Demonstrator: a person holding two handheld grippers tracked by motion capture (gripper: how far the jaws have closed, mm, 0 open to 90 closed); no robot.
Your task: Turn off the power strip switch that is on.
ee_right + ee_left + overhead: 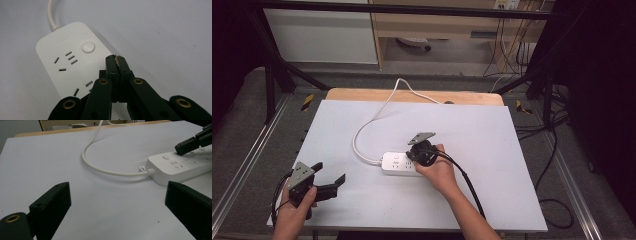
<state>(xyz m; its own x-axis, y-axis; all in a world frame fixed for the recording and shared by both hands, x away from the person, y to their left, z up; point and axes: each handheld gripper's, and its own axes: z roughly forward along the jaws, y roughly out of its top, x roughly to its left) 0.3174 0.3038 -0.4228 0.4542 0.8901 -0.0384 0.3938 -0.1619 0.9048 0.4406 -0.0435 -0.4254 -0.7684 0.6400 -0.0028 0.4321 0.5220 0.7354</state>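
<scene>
A white counter (492, 200) with a bare wooden strip along its far edge carries a white power strip (398, 164) lying flat near the middle. Its white cord (362, 130) loops across the counter and runs off the far edge.

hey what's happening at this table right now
A person is working on a white power strip lying on the white table, its cord looping off the far edge. The right gripper, shut with nothing between its fingers, hangs tip-down over the strip close to its round button; whether it touches the strip cannot be told. The left gripper is open, off to the near left, holding nothing.
</scene>
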